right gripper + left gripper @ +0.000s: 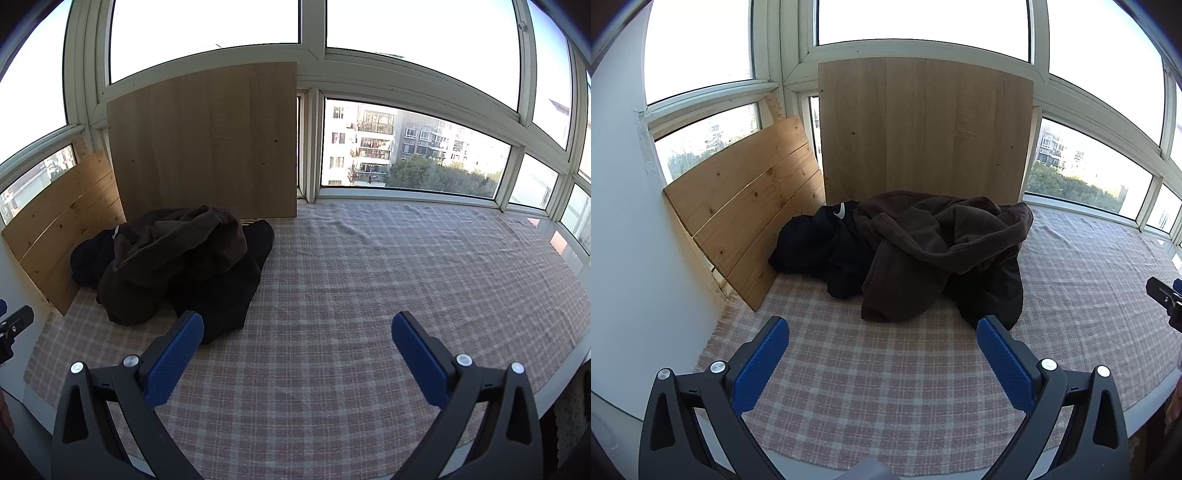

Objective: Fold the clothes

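Where the pink-and-white checked cloth [351, 277] covers the desk, the stock stands as follows.

Item 1: brown fleece garment [934, 236], crumpled, lying on top of the heap at the desk's far left corner.

Item 2: black garment with a small white logo [820, 243], bunched beneath and to the left of the brown one, touching it (the logo shows near the heap's far side). More black fabric [221, 295] pokes out at the heap's near right; whether it is a separate piece cannot be told.

Item 3: large pale wooden board [923, 129], upright against the window frame along the far edge, directly behind the heap.

Item 4: knotty pine plank panel [746, 206], leaning along the left edge, beside the heap.

Item 5: left tongs [882, 332], black arms with blue ribbed pads, spread wide apart, holding nothing, above bare cloth just short of the heap's near side.

Item 6: right tongs [297, 328], same make, likewise spread wide and empty; the left pad overlaps the black fabric's near tip in view, contact uncertain.

The right half of the desk carries cloth only.
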{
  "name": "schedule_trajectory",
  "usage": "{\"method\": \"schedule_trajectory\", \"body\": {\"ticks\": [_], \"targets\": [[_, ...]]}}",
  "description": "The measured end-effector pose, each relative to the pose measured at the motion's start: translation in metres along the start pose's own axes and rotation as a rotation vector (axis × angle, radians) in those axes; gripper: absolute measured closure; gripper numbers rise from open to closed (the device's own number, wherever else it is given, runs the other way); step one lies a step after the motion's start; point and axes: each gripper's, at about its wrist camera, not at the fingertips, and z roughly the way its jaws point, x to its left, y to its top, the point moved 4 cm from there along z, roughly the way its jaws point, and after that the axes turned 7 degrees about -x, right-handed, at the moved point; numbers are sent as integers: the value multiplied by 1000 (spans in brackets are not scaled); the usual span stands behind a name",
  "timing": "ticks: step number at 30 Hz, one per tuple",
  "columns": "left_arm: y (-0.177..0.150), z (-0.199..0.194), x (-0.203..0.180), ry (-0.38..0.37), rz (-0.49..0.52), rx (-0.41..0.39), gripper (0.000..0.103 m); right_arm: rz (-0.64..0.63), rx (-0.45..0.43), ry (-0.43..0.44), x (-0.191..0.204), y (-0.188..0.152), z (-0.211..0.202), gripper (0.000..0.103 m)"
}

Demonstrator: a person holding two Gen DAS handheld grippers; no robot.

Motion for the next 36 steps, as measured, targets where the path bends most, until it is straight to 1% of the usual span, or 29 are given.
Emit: {"method": "schedule_trajectory", "body": {"ticks": [3, 6, 10, 25, 36], "targets": [[1, 0, 1, 10, 14, -6, 1, 18, 0, 20, -5, 0, -1, 0], [0, 1, 2, 1, 4, 2, 0, -7, 13, 8, 4, -1, 2, 0], [-1, 4, 1, 4, 13, 13, 0, 1, 14, 10, 3, -1, 2, 0], [1, 1, 7, 17, -4, 6, 1, -11, 11, 12, 4, -1, 2, 0], [1, -2, 3, 26, 0, 1, 1, -5, 17, 11, -2, -2, 5, 0]]}}
